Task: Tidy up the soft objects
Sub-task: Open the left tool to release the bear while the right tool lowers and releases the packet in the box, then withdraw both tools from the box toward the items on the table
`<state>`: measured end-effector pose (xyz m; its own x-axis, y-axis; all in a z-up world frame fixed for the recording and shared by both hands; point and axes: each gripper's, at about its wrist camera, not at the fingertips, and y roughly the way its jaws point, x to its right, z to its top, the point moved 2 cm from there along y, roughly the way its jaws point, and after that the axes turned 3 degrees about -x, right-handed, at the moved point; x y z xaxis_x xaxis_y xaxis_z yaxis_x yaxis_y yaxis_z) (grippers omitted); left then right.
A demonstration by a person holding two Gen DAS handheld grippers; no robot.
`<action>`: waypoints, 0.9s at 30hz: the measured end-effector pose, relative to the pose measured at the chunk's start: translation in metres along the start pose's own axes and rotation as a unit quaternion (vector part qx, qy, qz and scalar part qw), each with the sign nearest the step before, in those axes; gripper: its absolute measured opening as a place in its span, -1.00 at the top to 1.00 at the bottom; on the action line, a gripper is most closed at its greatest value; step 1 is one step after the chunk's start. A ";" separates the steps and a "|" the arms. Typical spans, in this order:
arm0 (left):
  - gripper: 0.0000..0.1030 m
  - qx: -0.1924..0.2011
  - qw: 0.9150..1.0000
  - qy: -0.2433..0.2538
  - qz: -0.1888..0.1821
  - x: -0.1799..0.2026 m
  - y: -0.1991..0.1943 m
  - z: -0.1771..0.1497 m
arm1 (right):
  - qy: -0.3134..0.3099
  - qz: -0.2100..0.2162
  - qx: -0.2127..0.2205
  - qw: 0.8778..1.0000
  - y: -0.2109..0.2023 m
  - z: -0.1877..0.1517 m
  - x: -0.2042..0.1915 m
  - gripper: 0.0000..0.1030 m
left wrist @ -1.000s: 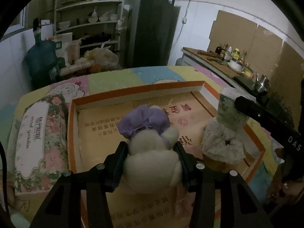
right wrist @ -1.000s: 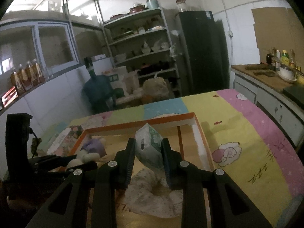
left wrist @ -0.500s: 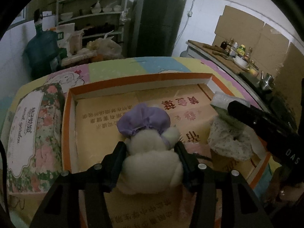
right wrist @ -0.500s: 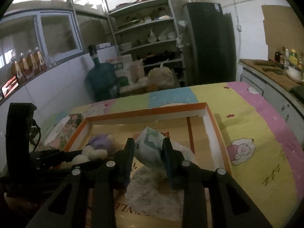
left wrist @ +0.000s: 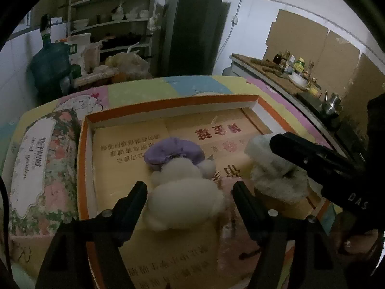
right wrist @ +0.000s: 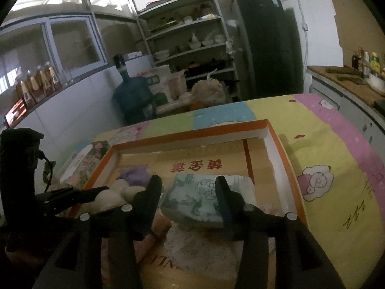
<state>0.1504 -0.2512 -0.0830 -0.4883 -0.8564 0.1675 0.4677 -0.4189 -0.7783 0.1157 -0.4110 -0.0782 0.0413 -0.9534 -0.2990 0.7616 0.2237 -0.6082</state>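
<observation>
A white plush toy with a purple cap (left wrist: 182, 185) lies in the orange-rimmed cardboard tray (left wrist: 168, 107). My left gripper (left wrist: 189, 191) is open around it, fingers apart from its sides. A green-patterned tissue pack (right wrist: 195, 197) lies on a white fluffy cloth (right wrist: 192, 243) in the tray. My right gripper (right wrist: 189, 187) is open, its fingers on either side of the pack. The plush also shows in the right wrist view (right wrist: 125, 185). The fluffy cloth (left wrist: 272, 173) and the right gripper's arm (left wrist: 320, 163) show in the left wrist view.
A floral-print pack (left wrist: 41, 168) lies left of the tray on the pastel cartoon tablecloth (right wrist: 324, 149). Behind stand shelves (right wrist: 187, 36), a dark fridge (right wrist: 267, 45), a water jug (right wrist: 132, 91) and a counter with bottles (left wrist: 288, 67).
Both grippers have opened. The left has let go of the plush and the right has let go of the tissue pack, which now lies flat on the fluffy cloth in the tray.
</observation>
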 end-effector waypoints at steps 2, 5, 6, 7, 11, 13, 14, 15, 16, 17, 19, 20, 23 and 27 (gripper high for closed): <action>-0.60 0.010 1.000 0.001 -0.003 0.002 -0.005 0.001 | 0.001 0.000 0.004 1.000 -0.003 0.000 0.000 -0.02; -0.67 0.032 0.999 0.005 -0.011 0.004 -0.016 0.002 | 0.007 0.000 0.015 1.000 -0.010 0.000 0.000 -0.10; -0.67 0.041 0.999 0.008 -0.014 0.006 -0.021 0.001 | 0.009 0.000 0.020 1.000 -0.013 0.000 0.000 -0.12; -0.67 0.048 0.999 0.010 -0.015 0.007 -0.024 0.001 | 0.012 0.000 0.024 1.000 -0.015 0.000 0.001 -0.14; -0.67 0.075 0.997 0.027 -0.014 0.013 -0.037 -0.001 | 0.025 0.001 0.039 0.999 -0.025 -0.001 0.002 -0.22; -0.68 0.083 0.996 0.038 -0.010 0.015 -0.042 -0.003 | 0.028 -0.001 0.044 0.999 -0.030 -0.002 0.001 -0.23; -0.67 0.083 0.996 0.043 -0.008 0.016 -0.044 -0.004 | 0.029 -0.002 0.046 0.999 -0.032 -0.003 0.000 -0.24; -0.67 0.080 0.996 0.046 -0.003 0.017 -0.046 -0.006 | 0.031 -0.002 0.048 0.998 -0.034 -0.003 -0.001 -0.25; -0.67 0.079 0.996 0.046 -0.002 0.016 -0.047 -0.007 | 0.032 -0.003 0.050 0.998 -0.036 -0.004 -0.002 -0.25; -0.67 0.079 0.996 0.044 -0.001 0.016 -0.049 -0.009 | 0.033 -0.003 0.052 0.998 -0.038 -0.005 -0.003 -0.27; -0.67 0.080 0.996 0.039 0.001 0.013 -0.053 -0.012 | 0.034 -0.004 0.056 0.998 -0.042 -0.005 -0.005 -0.32; -0.67 0.081 0.996 0.038 0.001 0.011 -0.056 -0.013 | 0.034 -0.004 0.057 0.998 -0.044 -0.006 -0.007 -0.34; -0.67 0.095 0.995 0.024 -0.012 0.003 -0.067 -0.018 | 0.033 -0.006 0.060 0.998 -0.048 -0.008 -0.013 -0.36; -0.68 0.116 0.993 0.013 -0.007 -0.008 -0.081 -0.023 | 0.034 -0.008 0.063 0.997 -0.052 -0.010 -0.021 -0.47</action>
<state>0.0992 -0.2031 -0.0354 -0.5128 -0.8436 0.1590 0.6167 -0.4909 -0.6153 0.0688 -0.4007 -0.0482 -0.0121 -0.9400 -0.3411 0.8374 0.1769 -0.5171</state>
